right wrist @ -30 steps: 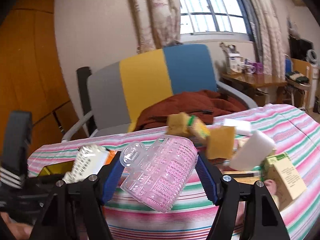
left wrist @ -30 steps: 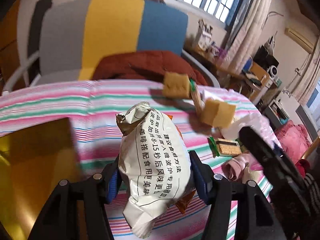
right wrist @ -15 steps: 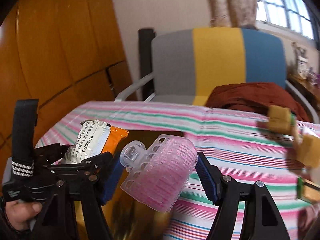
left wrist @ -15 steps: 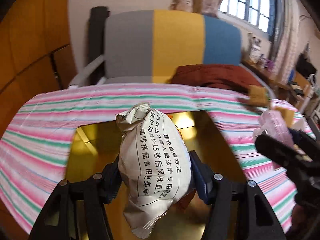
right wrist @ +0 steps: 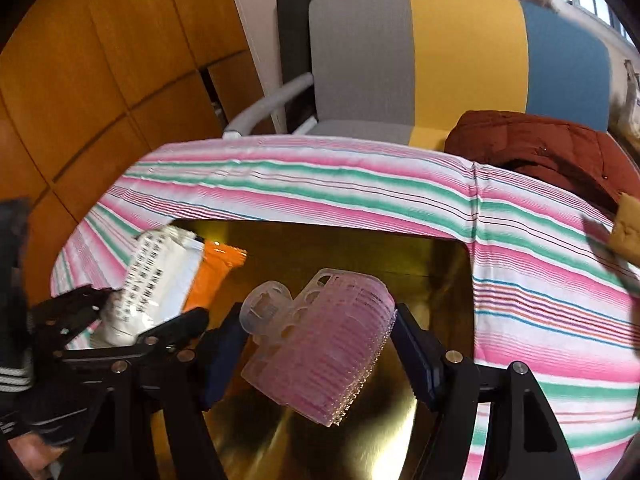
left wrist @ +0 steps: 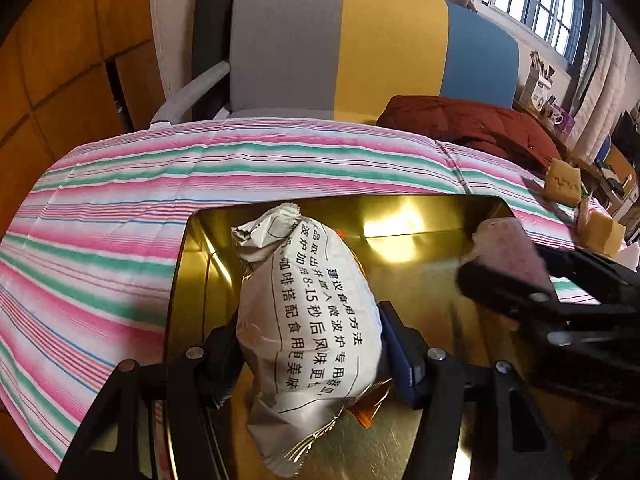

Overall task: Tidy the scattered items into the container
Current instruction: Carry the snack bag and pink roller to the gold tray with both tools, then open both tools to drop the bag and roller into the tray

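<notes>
Striped tabletop (left wrist: pixel 120 216): both tongs now hovering over gold tin (left wrist: pixel 420 208), having swung off the clutter; L tongs (left wrist: pixel 310 344) clamping snack packet (left wrist: pixel 308 320), R tongs (right wrist: pixel 320 344) clamping pink roller (right wrist: pixel 324 344); drop-off pending.

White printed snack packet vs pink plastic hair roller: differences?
The white printed snack packet is crinkled opaque foil with black text and orange trim; the pink plastic hair roller is a rigid, translucent, ridged cylinder. The packet is in the left gripper, the roller in the right gripper. Both hang over the gold tray.
</notes>
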